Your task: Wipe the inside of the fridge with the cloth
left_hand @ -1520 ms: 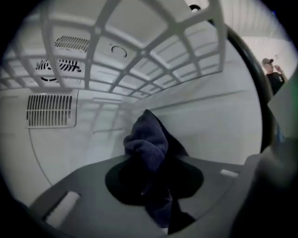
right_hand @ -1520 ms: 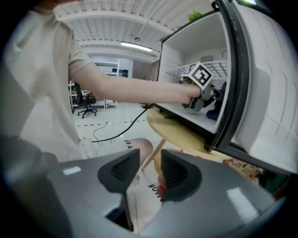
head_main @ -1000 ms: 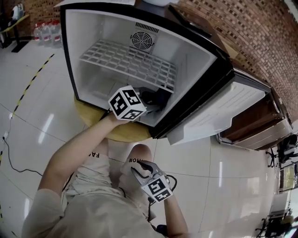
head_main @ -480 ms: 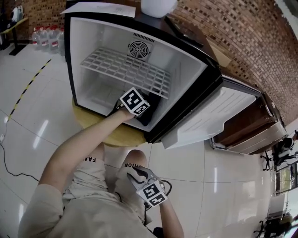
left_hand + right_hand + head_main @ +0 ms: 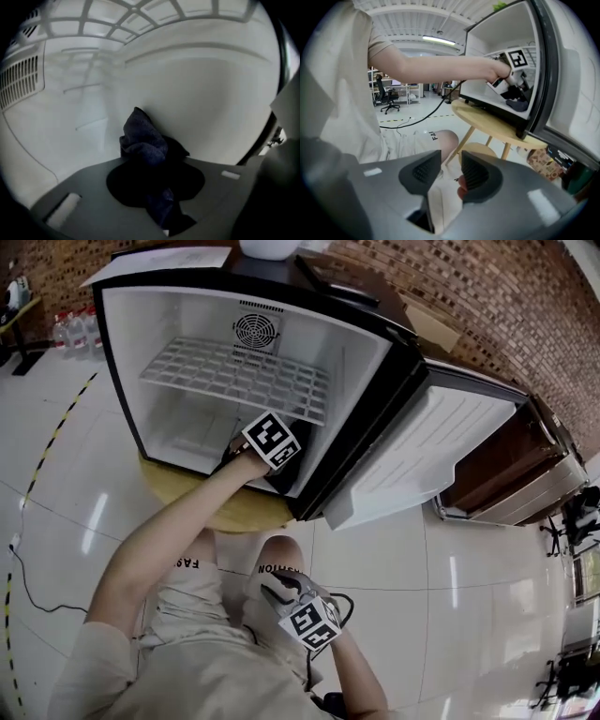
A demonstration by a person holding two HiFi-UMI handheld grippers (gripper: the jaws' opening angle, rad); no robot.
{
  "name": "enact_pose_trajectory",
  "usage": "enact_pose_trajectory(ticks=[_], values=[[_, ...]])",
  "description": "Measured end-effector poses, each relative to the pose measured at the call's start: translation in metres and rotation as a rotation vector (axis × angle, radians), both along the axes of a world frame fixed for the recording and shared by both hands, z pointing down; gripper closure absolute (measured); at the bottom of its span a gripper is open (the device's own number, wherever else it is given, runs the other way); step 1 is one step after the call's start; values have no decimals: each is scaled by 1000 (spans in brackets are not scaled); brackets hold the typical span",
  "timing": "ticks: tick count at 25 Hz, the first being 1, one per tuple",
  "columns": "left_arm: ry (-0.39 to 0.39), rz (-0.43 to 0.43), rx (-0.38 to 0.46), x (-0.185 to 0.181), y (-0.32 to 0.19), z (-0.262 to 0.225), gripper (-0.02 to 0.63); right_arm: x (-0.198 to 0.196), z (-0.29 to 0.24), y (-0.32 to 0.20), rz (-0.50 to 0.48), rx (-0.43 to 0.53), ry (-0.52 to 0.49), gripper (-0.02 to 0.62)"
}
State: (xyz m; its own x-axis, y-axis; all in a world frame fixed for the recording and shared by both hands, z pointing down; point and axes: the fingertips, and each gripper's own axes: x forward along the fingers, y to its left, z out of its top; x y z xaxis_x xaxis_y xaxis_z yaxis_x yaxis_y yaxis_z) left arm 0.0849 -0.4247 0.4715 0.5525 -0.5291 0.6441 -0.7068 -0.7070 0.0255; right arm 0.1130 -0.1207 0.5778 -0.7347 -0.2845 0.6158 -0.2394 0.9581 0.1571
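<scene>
White fridge (image 5: 187, 324) on a wooden table (image 5: 234, 514) over glossy tiles (image 5: 450, 615): left gripper (image 5: 152, 180) clamps the cloth (image 5: 140, 138), right gripper (image 5: 450, 173) parted, empty.

In its own view the left gripper (image 5: 157, 187) lay in deep shadow. Its black pads merged with the dark blue cloth (image 5: 143, 140) bunched between them, so their edges could not be traced, though the cloth seemed pinched there. From the head view the checkered marker cube (image 5: 273, 439) and the left hand (image 5: 241, 456) covered those jaws, leaving only a dim patch of cloth. The round wooden table (image 5: 225, 512) was mostly hidden under the white-lined black mini fridge (image 5: 131, 334). A white rounded object (image 5: 270, 247) on the fridge top was cut off by the upper edge. The clear bottles (image 5: 75, 331) on the far floor were too small to read.
</scene>
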Motion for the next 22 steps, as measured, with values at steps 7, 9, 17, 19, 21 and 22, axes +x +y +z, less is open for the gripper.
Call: enact_pose_trajectory(ticks=[7, 9, 17, 19, 21, 22], values=[[117, 208, -72, 21, 103, -9, 511, -3, -6, -11, 36, 29, -34, 457], [188, 311, -109, 30, 146, -15, 511, 0, -21, -11, 48, 74, -50, 456], [528, 360, -150, 19, 227, -81, 505, 14, -172, -4, 85, 575, -148, 365], [561, 383, -153, 20, 241, -93, 505, 7, -193, 2, 27, 681, -130, 236], [562, 428, -164, 25, 258, -100, 502, -5, -204, 2, -40, 770, -104, 116], [544, 451, -169, 29, 267, -100, 500, -13, -207, 1, -68, 807, -94, 82]])
